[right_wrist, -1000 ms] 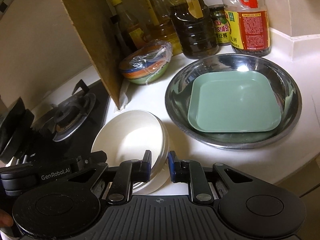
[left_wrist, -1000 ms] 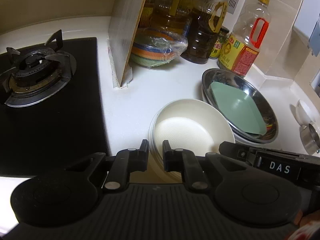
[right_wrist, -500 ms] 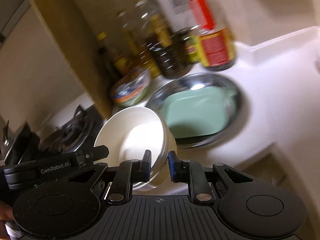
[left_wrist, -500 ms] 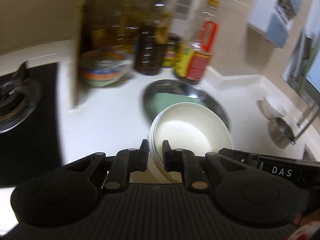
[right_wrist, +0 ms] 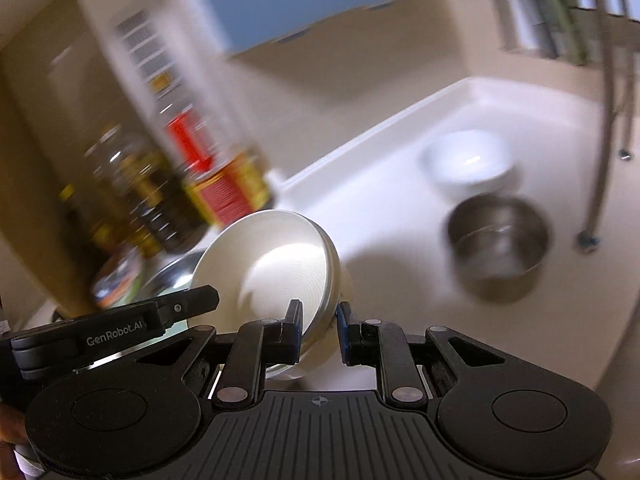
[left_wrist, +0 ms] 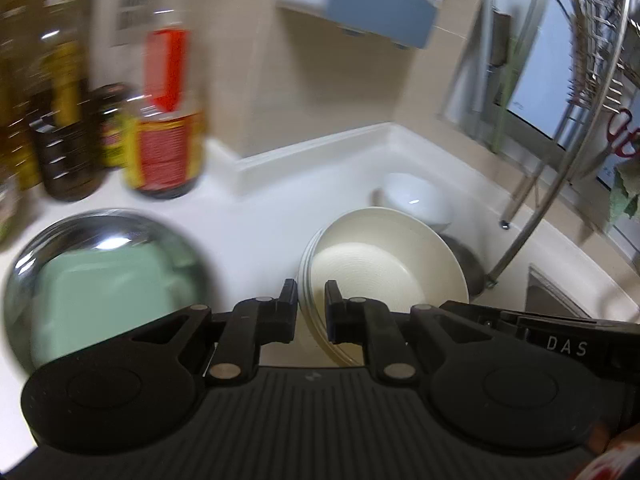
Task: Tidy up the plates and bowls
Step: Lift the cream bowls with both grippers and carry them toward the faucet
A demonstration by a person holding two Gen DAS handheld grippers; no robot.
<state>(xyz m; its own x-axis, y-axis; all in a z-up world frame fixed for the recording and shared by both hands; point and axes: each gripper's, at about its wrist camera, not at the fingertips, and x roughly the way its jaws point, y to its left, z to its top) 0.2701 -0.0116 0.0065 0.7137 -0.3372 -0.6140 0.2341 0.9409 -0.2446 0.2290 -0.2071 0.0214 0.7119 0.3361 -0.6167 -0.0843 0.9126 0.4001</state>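
A stack of cream bowls hangs in the air, held by both grippers. My left gripper is shut on its near rim. My right gripper is shut on the opposite rim of the same stack, which is tilted. A green square plate lies in a steel basin at the left. A white bowl and a steel pot sit on the counter to the right, beyond the stack.
Oil and sauce bottles stand at the back left by the wall. A curved steel rack rail and a window are at the right. A colourful wrapped bowl stack sits behind the left gripper. The views are motion-blurred.
Both grippers have lifted the cream bowl stack off the counter beside the stove and swung it right, past the steel basin, toward the white bowl and steel pot.
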